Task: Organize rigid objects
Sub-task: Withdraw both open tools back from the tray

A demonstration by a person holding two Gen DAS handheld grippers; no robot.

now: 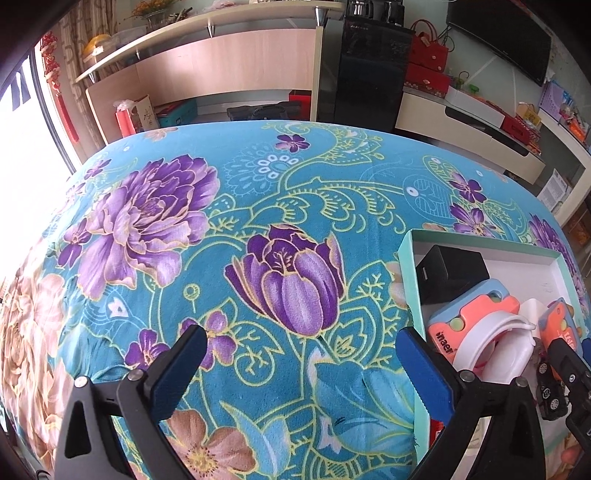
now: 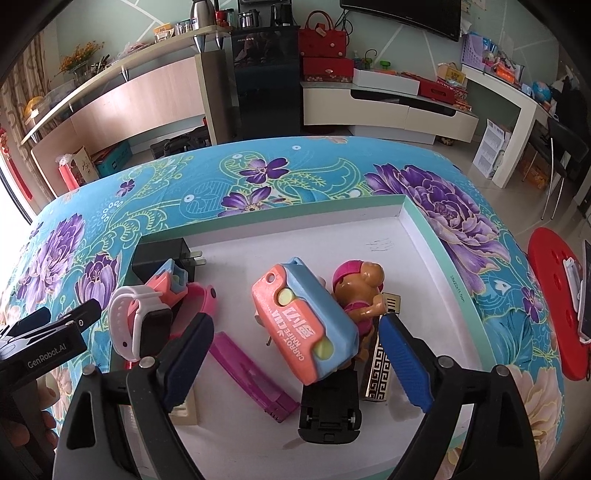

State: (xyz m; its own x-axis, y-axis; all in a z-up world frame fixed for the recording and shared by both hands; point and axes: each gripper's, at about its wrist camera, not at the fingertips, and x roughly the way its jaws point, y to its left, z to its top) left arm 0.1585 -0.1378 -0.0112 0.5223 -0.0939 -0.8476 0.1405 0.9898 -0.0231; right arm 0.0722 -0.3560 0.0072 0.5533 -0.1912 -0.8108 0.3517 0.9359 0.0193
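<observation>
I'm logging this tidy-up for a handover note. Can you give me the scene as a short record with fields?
surface: floral cloth
container: shallow box, white inside
in box: black charger, white watch, orange-blue carrot knife, toy figure, magenta clip
left hand-held gripper: open, empty, over cloth beside box
right hand-held gripper: open, over box, carrot knife between jaws, no grip

bright window left, wood-faced shelving, black cabinet, wall television, pale tiled floor
</observation>
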